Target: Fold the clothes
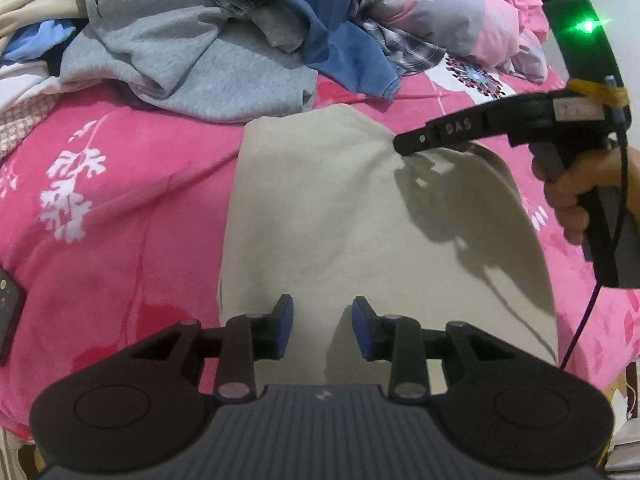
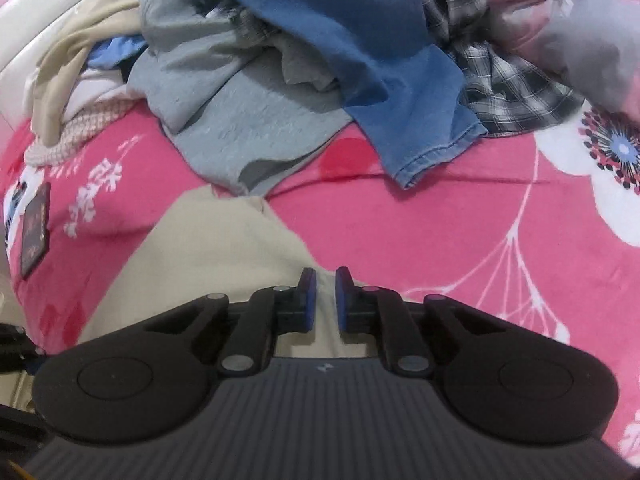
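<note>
Both tongs empty: left tongs (image 1: 322, 326) gape over beige cloth (image 1: 340, 216) on bed (image 1: 120, 216); right tongs (image 2: 325, 300) nearly shut at its corner, likely smoothing the fold.

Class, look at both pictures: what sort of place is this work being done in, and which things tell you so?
Probably a bedroom, with the work done on a bed. A pink flowered bedspread covers the soft surface, a rumpled quilt lies at the back, and a pile of unfolded clothes sits behind the folded beige garment.
</note>
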Available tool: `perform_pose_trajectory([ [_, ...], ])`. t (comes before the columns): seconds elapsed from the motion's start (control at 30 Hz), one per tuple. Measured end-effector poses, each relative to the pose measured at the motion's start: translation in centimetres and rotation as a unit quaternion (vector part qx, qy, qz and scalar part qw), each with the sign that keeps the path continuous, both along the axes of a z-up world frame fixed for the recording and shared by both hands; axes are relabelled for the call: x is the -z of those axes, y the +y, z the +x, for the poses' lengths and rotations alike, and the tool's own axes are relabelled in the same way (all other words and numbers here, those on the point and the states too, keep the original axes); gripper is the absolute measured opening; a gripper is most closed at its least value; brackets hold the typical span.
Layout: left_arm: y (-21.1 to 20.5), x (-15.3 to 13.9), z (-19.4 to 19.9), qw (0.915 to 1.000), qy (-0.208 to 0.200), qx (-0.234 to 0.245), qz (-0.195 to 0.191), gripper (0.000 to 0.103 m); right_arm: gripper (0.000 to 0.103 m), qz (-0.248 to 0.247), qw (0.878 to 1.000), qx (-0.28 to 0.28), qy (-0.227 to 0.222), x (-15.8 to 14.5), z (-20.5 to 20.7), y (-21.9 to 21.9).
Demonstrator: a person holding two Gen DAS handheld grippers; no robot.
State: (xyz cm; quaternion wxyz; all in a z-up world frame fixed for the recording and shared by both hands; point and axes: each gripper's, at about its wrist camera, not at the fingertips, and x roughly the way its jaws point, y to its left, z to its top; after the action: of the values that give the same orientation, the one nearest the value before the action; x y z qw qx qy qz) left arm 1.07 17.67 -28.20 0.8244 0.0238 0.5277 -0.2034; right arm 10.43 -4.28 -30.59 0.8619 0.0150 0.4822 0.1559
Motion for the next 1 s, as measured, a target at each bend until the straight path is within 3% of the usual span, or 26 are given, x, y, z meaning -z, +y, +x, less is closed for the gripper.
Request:
perform_pose_trajectory([
  [0.3,0.3,-1.7,1.9,0.9987,-0.042,0.002,-0.029,0.033,0.009,-0.015,0.999,0.006,-0.036,-4.2,-1.4,-0.1],
  [0.57,-2.8,-0.5,5.1,0.9972,-0.067,0.032,-0.006,0.033,0.009,-0.033,0.998,0.047,-0.027,-4.7,-3.8,-1.5],
  [0.7,-4.3,1.3,6.5,0.9982,-0.035,0.038,0.031,0.033,0.009,-0.053,0.997,0.061,0.004,-1.8,-3.5,-2.5],
  [0.77,-4.5,1.7,6.7,0.9983,-0.026,0.034,0.04,0.034,0.009,-0.037,0.996,0.081,0.018,-1.0,-3.2,-3.1],
  [1.0,-4.6,1.6,7.7,0.9986,0.017,0.009,0.049,0.035,0.01,-0.032,0.996,0.088,0.016,-3.0,-4.6,-2.9],
])
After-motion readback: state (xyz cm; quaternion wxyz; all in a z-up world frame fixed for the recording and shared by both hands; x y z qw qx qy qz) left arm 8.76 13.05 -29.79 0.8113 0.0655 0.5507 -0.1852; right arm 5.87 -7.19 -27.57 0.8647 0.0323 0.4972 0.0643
